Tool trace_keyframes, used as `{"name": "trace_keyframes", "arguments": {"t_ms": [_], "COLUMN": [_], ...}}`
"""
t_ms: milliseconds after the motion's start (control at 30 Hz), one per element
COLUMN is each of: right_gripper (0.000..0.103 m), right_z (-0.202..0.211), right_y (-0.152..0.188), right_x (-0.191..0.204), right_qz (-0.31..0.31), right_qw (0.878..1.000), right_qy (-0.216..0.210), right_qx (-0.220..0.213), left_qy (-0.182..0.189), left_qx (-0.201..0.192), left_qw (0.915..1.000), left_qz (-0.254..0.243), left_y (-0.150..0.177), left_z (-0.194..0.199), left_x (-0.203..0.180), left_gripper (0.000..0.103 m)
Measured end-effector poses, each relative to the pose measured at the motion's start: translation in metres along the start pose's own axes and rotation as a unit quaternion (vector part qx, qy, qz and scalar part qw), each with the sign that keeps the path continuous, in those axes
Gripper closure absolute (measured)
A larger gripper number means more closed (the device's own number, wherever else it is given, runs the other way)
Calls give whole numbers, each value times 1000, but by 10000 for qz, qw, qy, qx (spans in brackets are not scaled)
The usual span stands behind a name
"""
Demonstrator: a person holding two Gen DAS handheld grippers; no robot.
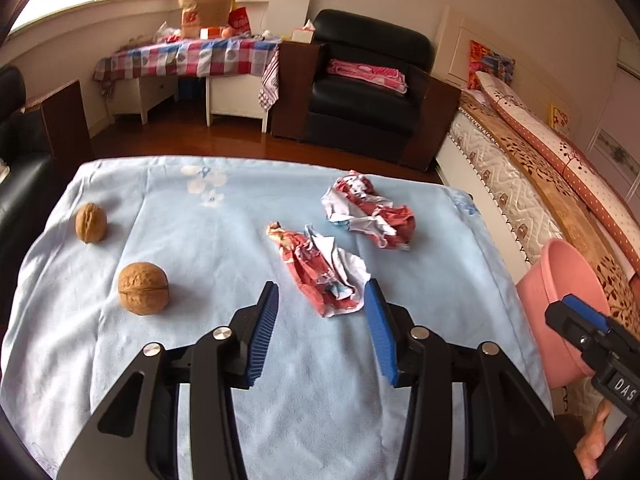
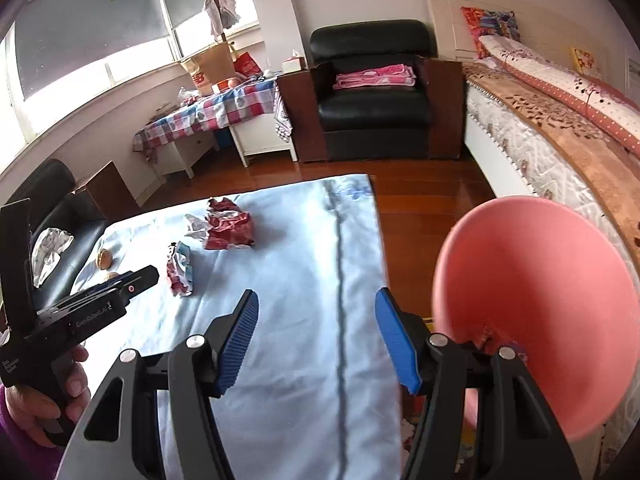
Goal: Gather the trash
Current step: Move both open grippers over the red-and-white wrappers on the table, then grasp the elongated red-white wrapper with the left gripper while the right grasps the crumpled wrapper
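The nearer crumpled wrapper [image 1: 320, 276] lies on the tabletop [image 1: 208, 240], just ahead of your left tool [image 1: 322, 300], whose fingers are spread and empty; a second wrapper [image 1: 368, 210] lies beyond it; your right tool [image 2: 316, 308] gapes beside the pink bucket [image 2: 536, 312].

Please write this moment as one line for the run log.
left gripper: open, nearing near crumpled wrapper | right gripper: open, empty | pink bin: beside table, right | walnuts: untouched
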State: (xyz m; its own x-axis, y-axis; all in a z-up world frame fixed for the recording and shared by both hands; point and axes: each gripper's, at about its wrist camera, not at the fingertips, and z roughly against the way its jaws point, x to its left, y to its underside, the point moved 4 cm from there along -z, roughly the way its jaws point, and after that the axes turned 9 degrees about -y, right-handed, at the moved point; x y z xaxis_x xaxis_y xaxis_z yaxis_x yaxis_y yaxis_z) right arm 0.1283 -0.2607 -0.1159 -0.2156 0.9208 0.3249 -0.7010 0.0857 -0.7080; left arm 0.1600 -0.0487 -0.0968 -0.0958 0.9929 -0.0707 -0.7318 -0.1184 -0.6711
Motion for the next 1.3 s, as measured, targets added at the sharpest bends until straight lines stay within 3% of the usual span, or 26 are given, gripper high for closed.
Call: {"name": "trace_keyframes", "arguments": {"t_ms": [133,400,433,533,633,933,1233,1300], "right_gripper": [43,43,43,43,43,42,42,51], "right_z": [-12,-27,-31,-42,-59,-107,-155,-161], "right_y": [2,-8,-10,-17,-25,-58,-66,-58], "right_x": [1,-2,0,8,20,59,55,56], "right_qz": [-8,-6,8,78,127,237,-59,-12], "right_qw": [9999,9997,9996,9991,9982,9955,9946,9939], "right_qy": [-88,-173,-210,-323,-485,-815,-704,-699], "right_qx": [113,194,204,260,343,429,764,848], "left_qy": [75,-115,-102,-134,-52,45,16,-17], "left_qx": [241,452,465,378,334,238,244,251], "left_qw": [9996,9987,9986,9990,9991,9995,9996,9996], "left_qz": [123,205,242,202,246,197,149,138], "left_y": [-2,-7,-6,-7,-7,0,4,4], "left_z": [-16,-42,-43,-40,-35,-16,-12,-12], "left_x": [-4,-11,-10,-5,1,11,17,19], "left_gripper": [58,60,70,86,93,95,95,95]}}
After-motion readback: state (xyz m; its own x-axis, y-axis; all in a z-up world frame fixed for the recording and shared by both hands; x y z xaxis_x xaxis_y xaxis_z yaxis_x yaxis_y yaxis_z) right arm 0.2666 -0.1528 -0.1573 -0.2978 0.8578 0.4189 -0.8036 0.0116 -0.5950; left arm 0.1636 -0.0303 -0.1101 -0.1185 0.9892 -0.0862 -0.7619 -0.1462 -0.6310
